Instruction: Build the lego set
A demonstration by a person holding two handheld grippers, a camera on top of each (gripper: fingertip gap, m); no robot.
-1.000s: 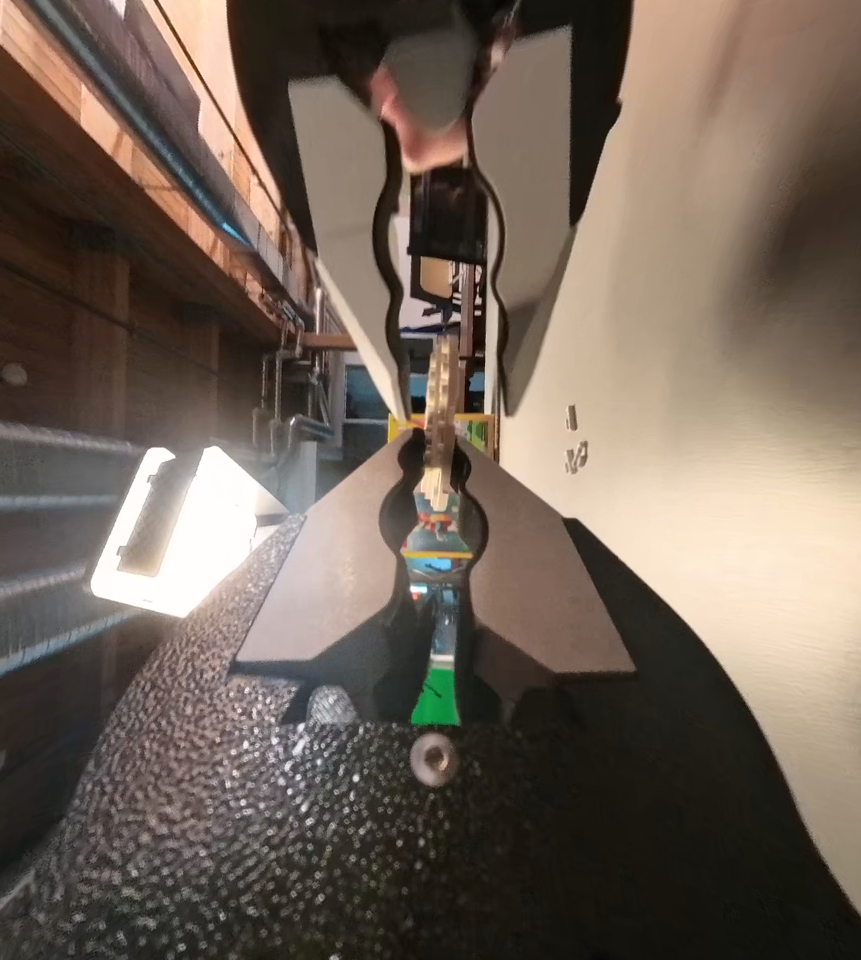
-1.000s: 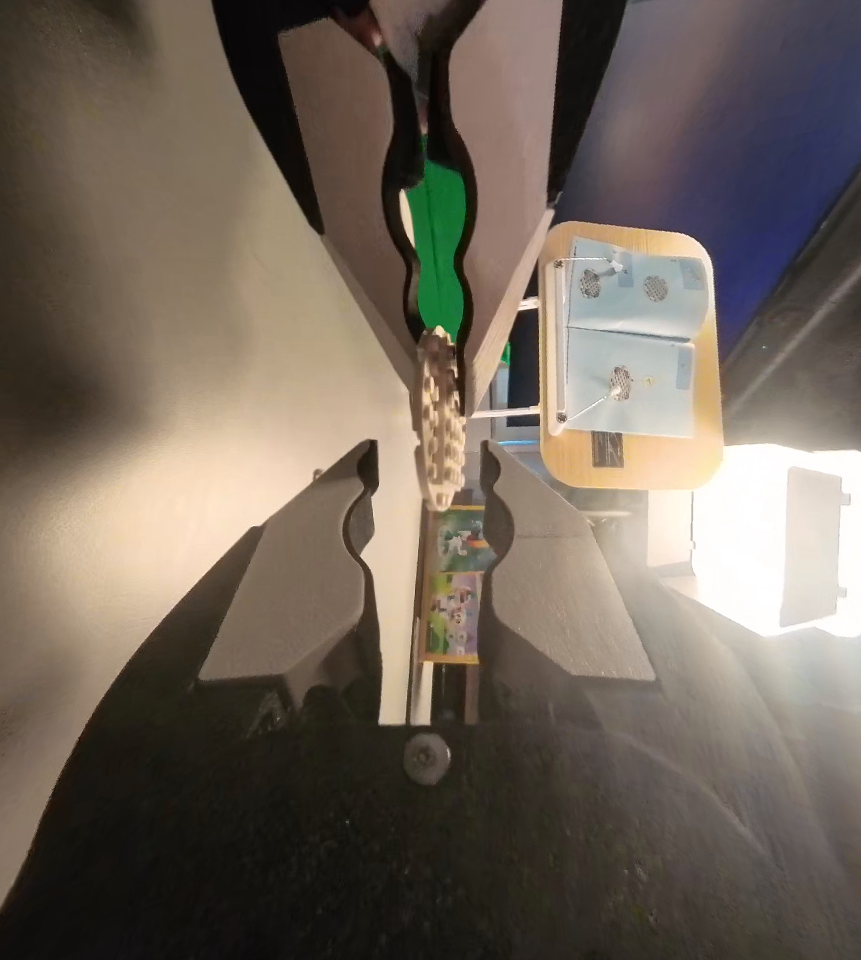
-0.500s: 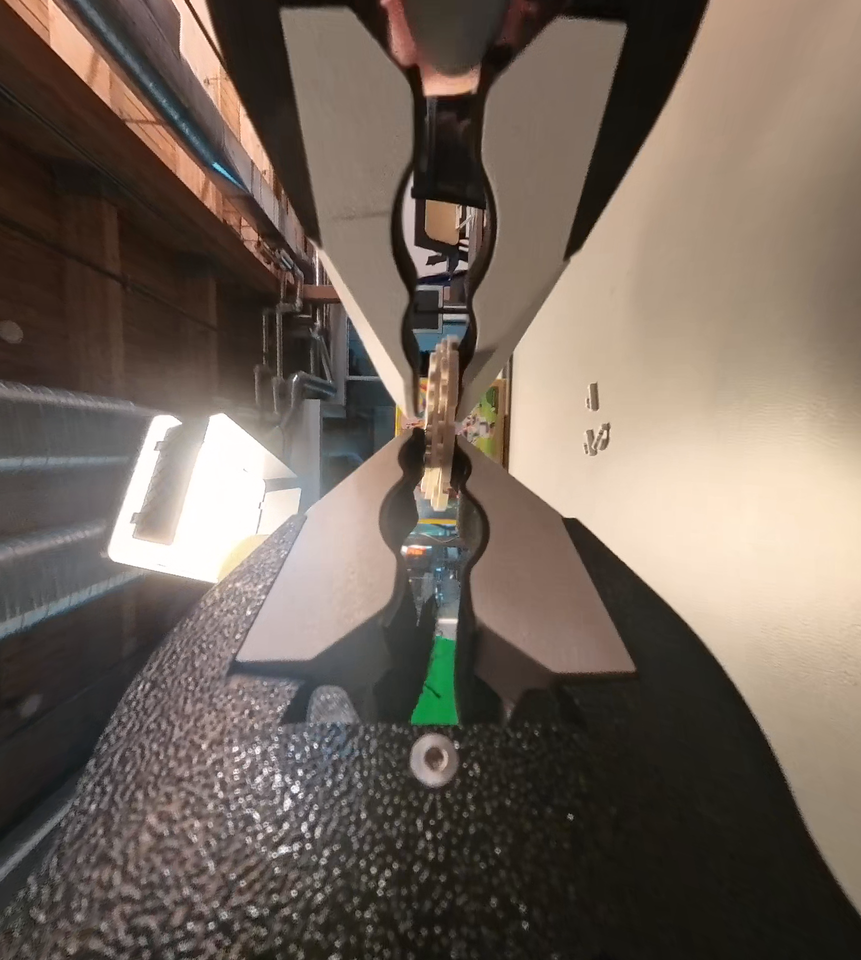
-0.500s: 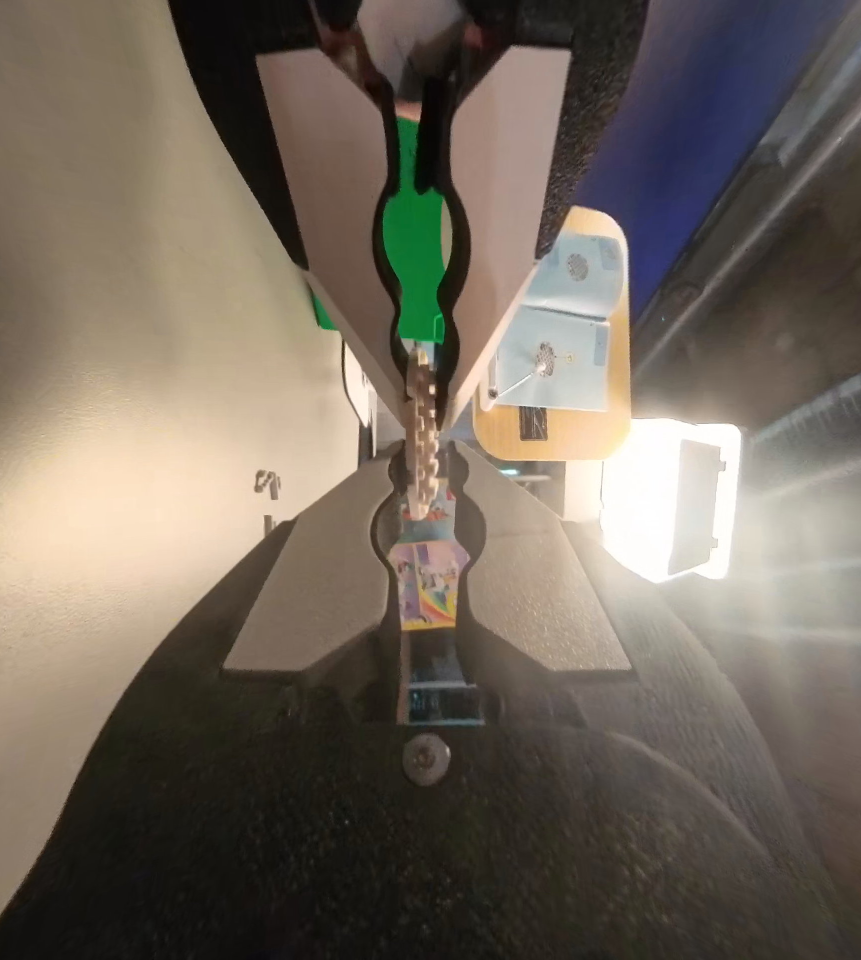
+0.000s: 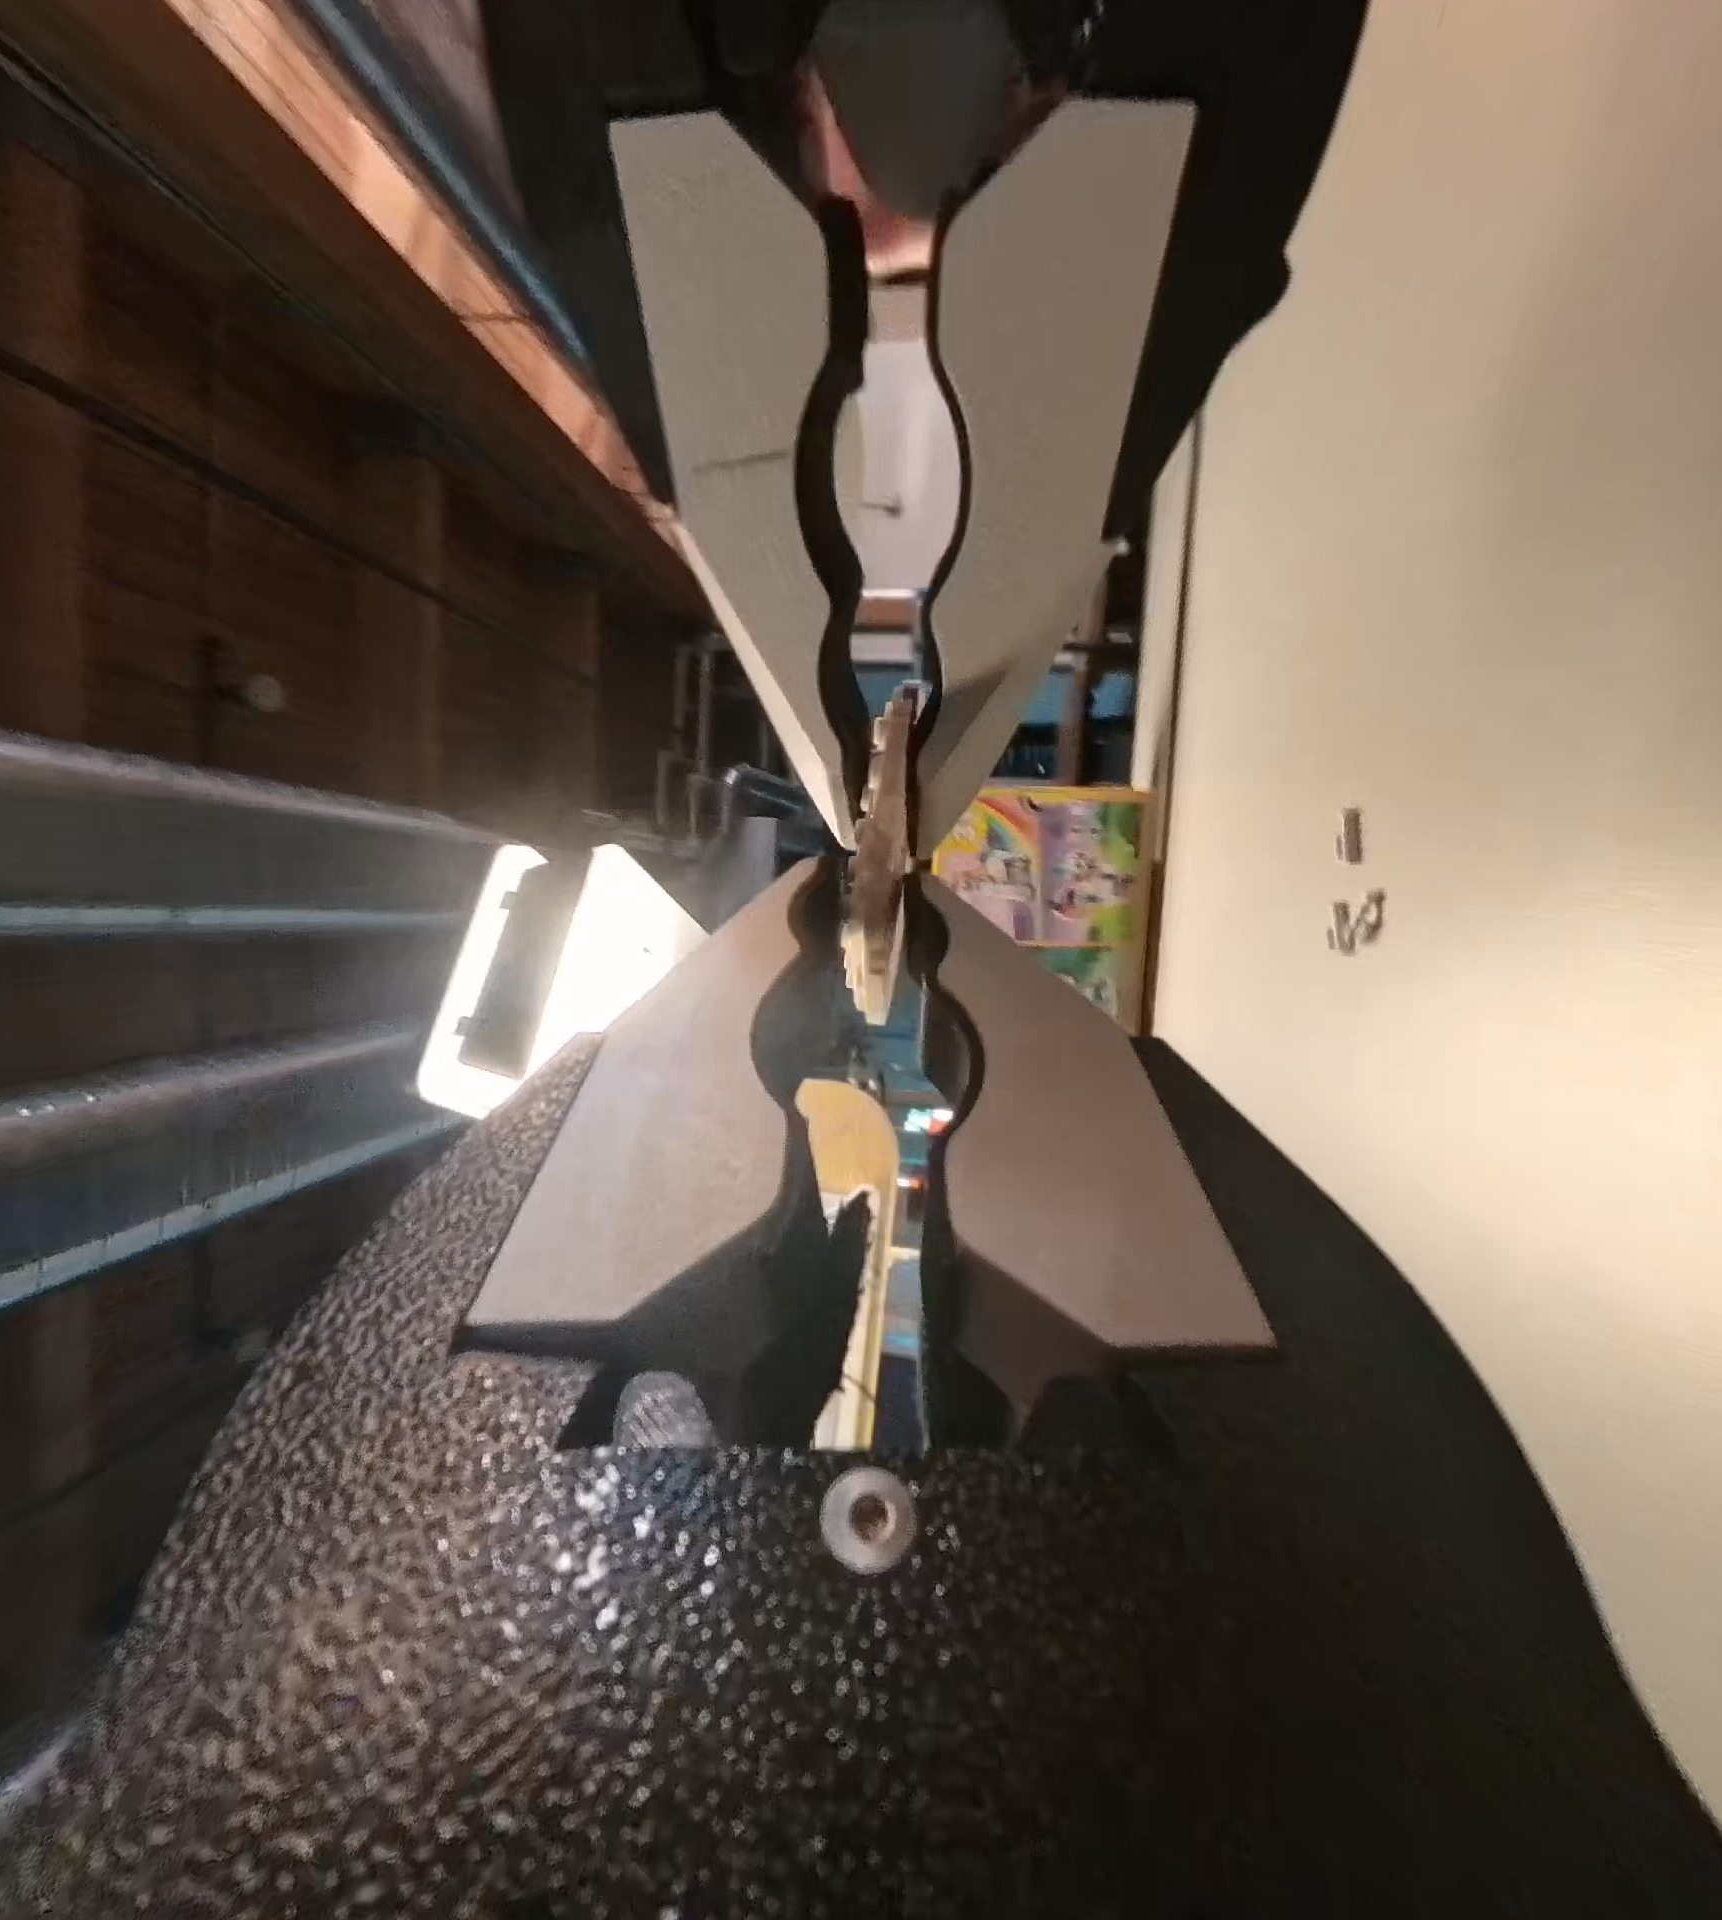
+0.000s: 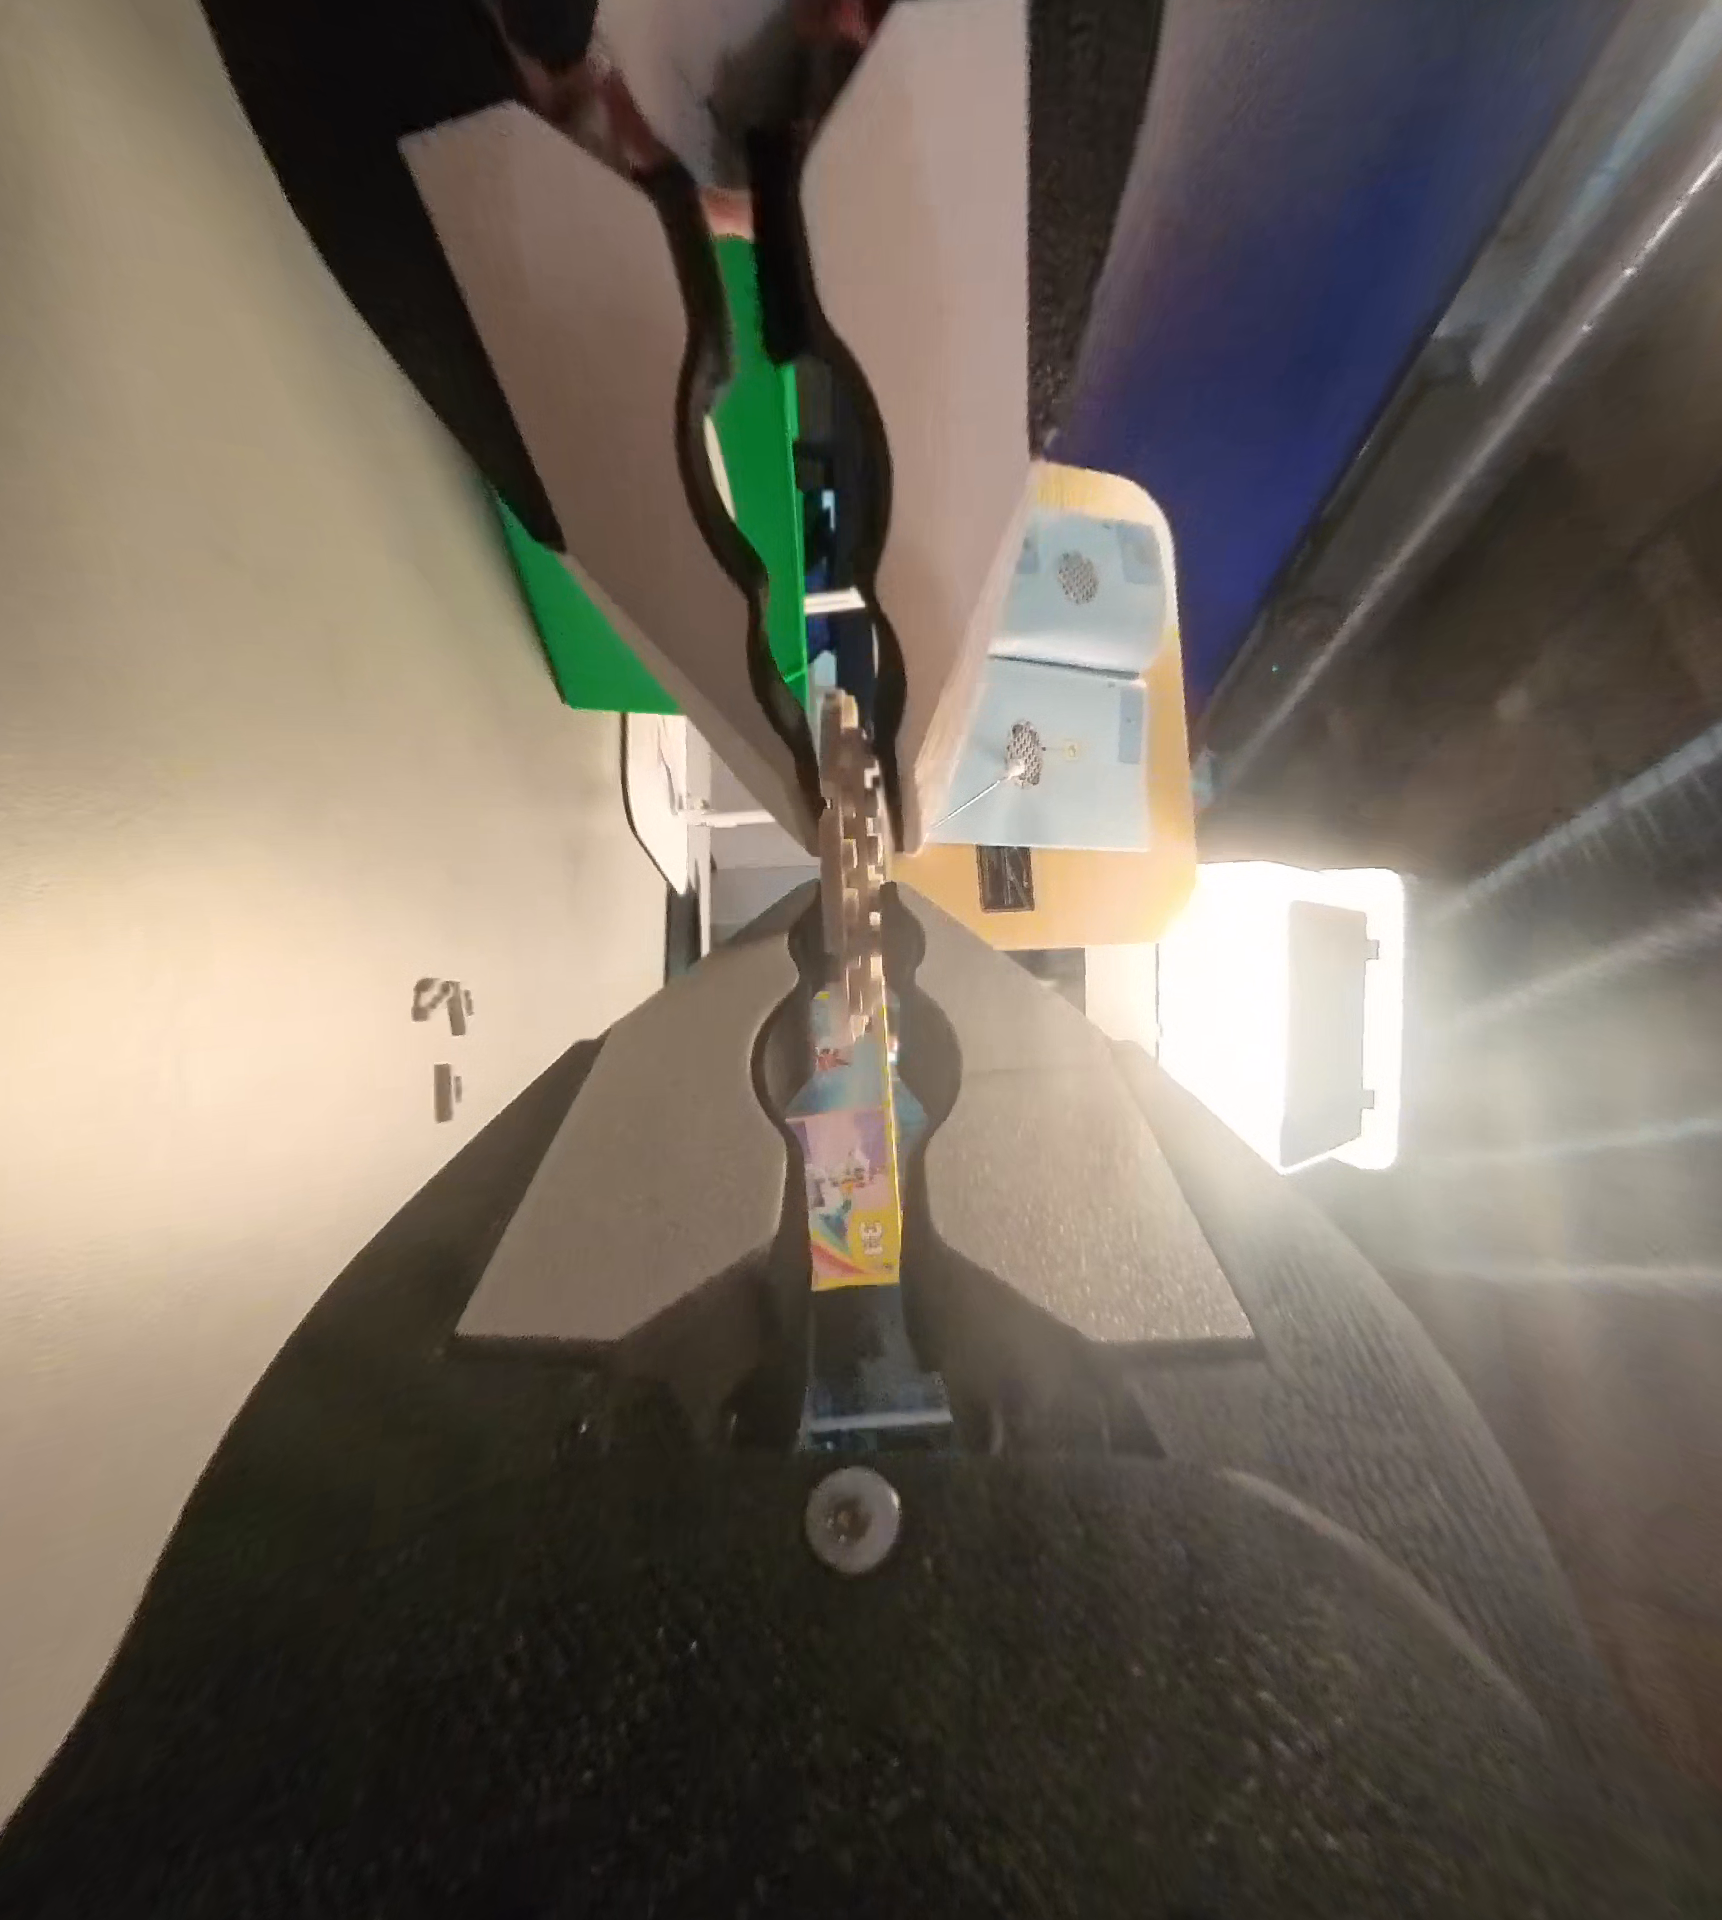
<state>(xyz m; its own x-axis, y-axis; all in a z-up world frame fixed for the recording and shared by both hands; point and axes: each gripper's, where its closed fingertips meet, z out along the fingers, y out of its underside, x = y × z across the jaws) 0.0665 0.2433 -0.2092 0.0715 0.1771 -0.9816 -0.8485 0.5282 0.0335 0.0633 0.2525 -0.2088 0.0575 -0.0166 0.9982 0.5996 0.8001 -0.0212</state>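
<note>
The tan studded plate [image 5: 878, 894] is held edge-on between both grippers, tip to tip, off the pale tabletop [image 5: 1511, 623]. The left gripper [image 5: 872, 883] is clenched on one end of the plate; the right gripper [image 6: 852, 894] is clenched on the other end. Each gripper's body blocks most of its own view (only a narrow slot between the fingers stays clear). Small grey pieces [image 5: 1356, 914] lie on the tabletop, well apart from the plate. The left wrist view shows the colourful set box [image 5: 1054, 883] openly; the right wrist view shows it only through the finger slot. Only the right wrist view shows the green panel [image 6: 618, 634] and the wooden board with blue sheets [image 6: 1096, 790]. A bright lamp [image 6: 1283, 1008] appears in both.
</note>
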